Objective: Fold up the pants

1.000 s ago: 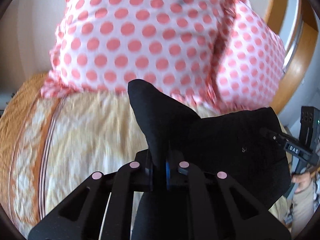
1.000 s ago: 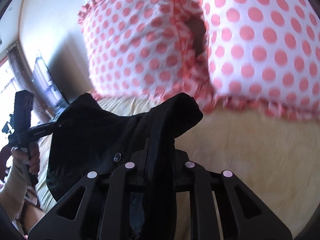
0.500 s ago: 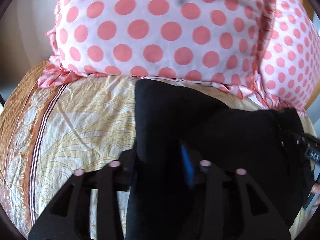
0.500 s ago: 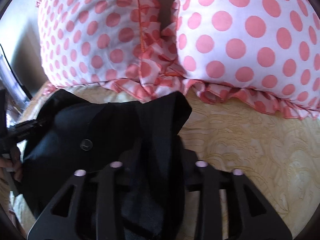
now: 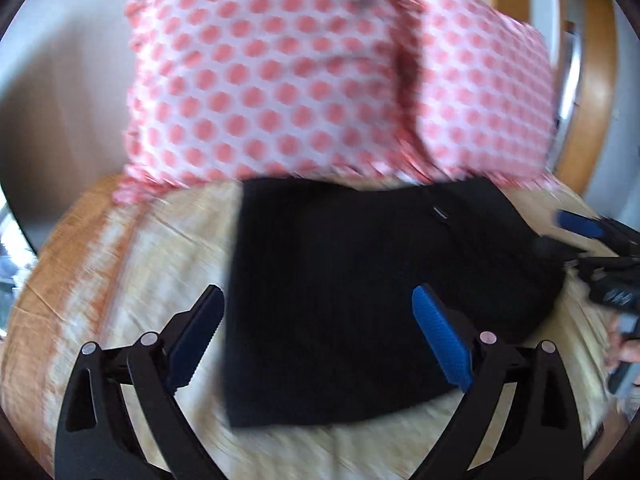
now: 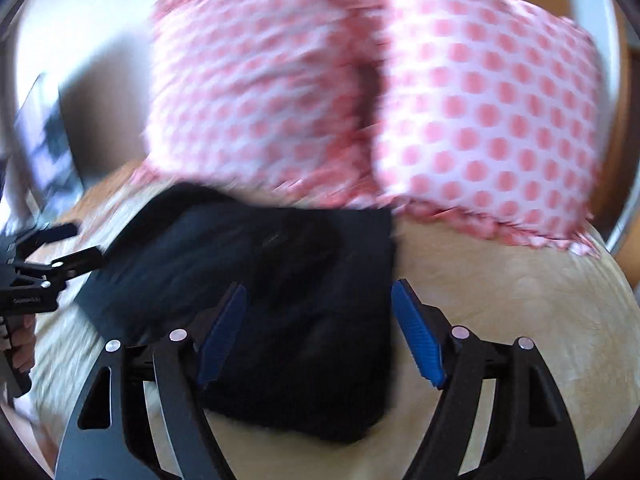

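The black pants point(image 5: 360, 288) lie folded flat on the yellow patterned bedspread point(image 5: 132, 264), just below the pillows. They also show in the right wrist view point(image 6: 280, 304). My left gripper point(image 5: 320, 336) is open and empty, its blue pads spread above the near part of the pants. My right gripper point(image 6: 320, 332) is open and empty over the right edge of the pants. The right gripper also shows at the right edge of the left wrist view point(image 5: 600, 248). The left gripper shows at the left edge of the right wrist view point(image 6: 44, 264). Both views are motion-blurred.
Two white pillows with pink dots point(image 5: 280, 76) point(image 6: 480, 112) stand against the headboard behind the pants. A wooden frame point(image 5: 592, 92) curves at the right. The bedspread's orange border point(image 5: 52, 272) runs along the left edge.
Both grippers have let go of the pants and opened, then pulled back. The pants have dropped from being held up to lying folded flat on the bed.
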### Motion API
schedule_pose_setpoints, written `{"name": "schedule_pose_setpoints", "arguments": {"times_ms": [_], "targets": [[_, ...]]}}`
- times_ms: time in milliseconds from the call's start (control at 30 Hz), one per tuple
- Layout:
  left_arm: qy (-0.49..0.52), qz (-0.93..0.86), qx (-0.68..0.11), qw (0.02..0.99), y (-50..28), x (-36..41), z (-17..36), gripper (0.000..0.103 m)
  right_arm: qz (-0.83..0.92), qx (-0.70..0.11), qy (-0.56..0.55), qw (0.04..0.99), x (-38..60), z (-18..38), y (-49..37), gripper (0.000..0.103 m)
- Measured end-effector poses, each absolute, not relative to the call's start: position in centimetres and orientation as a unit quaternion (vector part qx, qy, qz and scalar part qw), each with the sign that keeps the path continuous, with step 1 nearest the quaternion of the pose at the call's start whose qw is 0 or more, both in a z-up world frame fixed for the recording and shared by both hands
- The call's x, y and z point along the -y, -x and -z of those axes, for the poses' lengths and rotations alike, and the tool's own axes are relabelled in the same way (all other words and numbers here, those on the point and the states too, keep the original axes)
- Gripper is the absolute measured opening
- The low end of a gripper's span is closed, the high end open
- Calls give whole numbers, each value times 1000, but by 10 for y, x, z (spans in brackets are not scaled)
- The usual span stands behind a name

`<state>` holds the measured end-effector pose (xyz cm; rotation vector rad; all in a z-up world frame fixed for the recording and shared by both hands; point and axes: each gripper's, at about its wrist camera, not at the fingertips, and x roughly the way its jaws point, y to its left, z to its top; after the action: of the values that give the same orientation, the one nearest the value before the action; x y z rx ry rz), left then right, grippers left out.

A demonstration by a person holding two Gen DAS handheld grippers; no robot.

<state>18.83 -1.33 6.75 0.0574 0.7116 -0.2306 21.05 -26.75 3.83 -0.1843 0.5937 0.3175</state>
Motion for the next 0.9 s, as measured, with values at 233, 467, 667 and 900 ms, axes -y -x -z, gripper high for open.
{"name": "schedule_pose_setpoints", "arguments": {"times_ms": [233,467,667,900], "targets": [[-49,110,-429,895,-188,37,-21,96,-127,-365,136,912,244,0,-222,79],[-33,105,-439,892,-191,34,-22,101,-117,-374,98,915,248,-3,-222,88],[-45,56,-370,926,-129,4,-45,101,-97,-316,19,943,264,-15,-158,102],[-49,33,-366,929,-78,-10,-29,101,-83,-321,15,943,256,20,-114,102]]}}
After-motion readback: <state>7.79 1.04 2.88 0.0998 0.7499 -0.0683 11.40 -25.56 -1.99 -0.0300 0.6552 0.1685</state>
